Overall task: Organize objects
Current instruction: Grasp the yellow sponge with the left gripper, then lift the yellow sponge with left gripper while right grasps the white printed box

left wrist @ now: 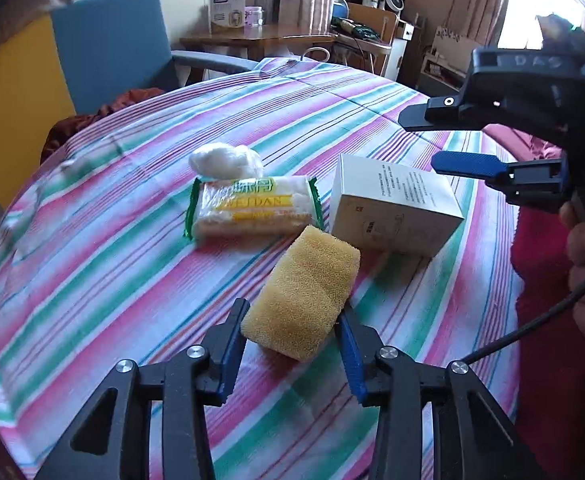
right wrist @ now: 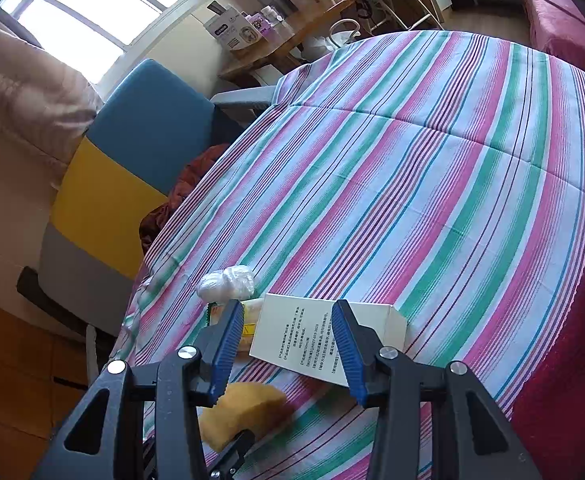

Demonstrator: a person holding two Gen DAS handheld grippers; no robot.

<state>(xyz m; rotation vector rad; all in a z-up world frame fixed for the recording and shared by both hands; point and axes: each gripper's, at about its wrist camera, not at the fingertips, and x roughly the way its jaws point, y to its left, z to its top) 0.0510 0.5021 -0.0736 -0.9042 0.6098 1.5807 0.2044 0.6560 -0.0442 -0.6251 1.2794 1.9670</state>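
A yellow sponge (left wrist: 302, 294) lies on the striped bedspread (left wrist: 112, 240); its near end sits between the blue pads of my open left gripper (left wrist: 294, 314), with small gaps on both sides. Behind it lie a green-edged plastic packet (left wrist: 252, 208), a white wrapped ball (left wrist: 224, 160) and a white box (left wrist: 392, 208). My right gripper (left wrist: 420, 140) hovers open and empty above the box's right side. In the right wrist view the box (right wrist: 292, 336) shows between my right gripper's (right wrist: 286, 320) open pads, with the sponge (right wrist: 244, 412), packet (right wrist: 252, 312) and ball (right wrist: 226, 282) to its left.
A blue and yellow armchair (left wrist: 104, 52) stands beyond the bed's far left edge. A wooden table (left wrist: 252, 40) with boxes stands by the window. A dark red blanket (left wrist: 548, 280) lies along the right side. Wide striped bedspread (right wrist: 432, 160) stretches beyond the objects.
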